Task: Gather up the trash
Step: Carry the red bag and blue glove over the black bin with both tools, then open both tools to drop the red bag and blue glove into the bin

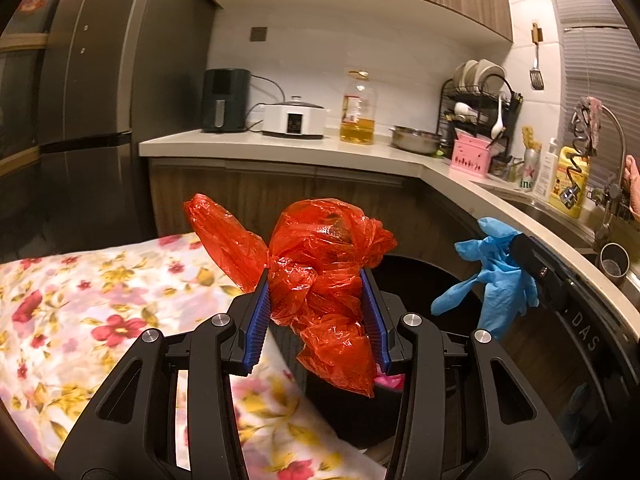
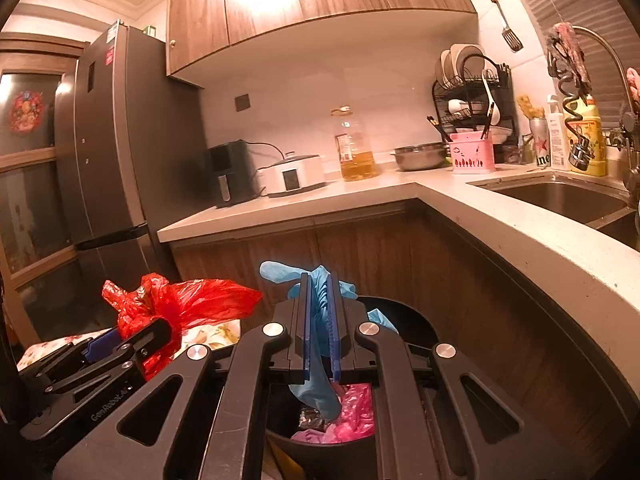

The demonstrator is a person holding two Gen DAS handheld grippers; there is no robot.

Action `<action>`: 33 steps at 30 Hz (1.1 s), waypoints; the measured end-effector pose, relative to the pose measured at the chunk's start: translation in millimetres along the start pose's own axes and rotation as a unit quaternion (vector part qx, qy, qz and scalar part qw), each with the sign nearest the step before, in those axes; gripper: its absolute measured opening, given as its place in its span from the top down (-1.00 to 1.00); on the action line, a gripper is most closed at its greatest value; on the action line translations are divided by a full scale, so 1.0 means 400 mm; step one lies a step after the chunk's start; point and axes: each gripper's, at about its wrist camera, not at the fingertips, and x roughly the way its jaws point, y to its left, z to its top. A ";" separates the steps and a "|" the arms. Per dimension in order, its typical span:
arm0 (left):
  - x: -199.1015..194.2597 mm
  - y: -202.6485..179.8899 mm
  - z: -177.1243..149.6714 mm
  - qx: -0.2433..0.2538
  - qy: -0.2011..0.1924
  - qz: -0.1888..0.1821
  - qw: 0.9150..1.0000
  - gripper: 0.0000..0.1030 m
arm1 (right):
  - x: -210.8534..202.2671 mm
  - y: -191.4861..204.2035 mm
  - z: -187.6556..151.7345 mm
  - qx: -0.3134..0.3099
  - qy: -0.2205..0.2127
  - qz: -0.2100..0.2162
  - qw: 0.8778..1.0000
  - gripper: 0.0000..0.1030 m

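Note:
My left gripper (image 1: 316, 280) is shut on a crumpled red plastic bag (image 1: 320, 264) and holds it at the edge of the flowered table (image 1: 80, 300), beside a black trash bin (image 1: 424, 280). My right gripper (image 2: 319, 280) is shut on a blue rubber glove (image 2: 316, 380) that hangs over the open bin (image 2: 416, 320). Pink plastic and foil trash (image 2: 352, 412) lie inside the bin. The right wrist view shows the left gripper (image 2: 120, 336) with the red bag (image 2: 184, 300). The left wrist view shows the glove (image 1: 492, 276) in the right gripper (image 1: 532, 268).
An L-shaped counter (image 2: 460, 200) wraps the corner close to the right of the bin, with a sink (image 2: 560, 196), dish rack (image 2: 472, 96), oil bottle (image 2: 356, 148), cooker (image 2: 292, 176) and air fryer (image 2: 228, 172). A grey fridge (image 2: 116, 152) stands at the left.

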 end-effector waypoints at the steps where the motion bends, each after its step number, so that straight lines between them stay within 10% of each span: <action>1: 0.007 -0.006 0.002 0.001 0.001 -0.002 1.000 0.20 | 0.005 -0.005 0.000 0.001 0.001 -0.001 1.000 0.84; 23: 0.114 -0.066 0.004 0.018 0.013 -0.039 0.999 0.17 | 0.070 -0.050 0.008 0.010 0.011 0.000 1.000 0.83; 33: 0.129 -0.081 -0.008 0.035 0.019 -0.060 0.997 0.00 | 0.084 -0.062 0.003 0.017 0.020 -0.007 1.000 0.52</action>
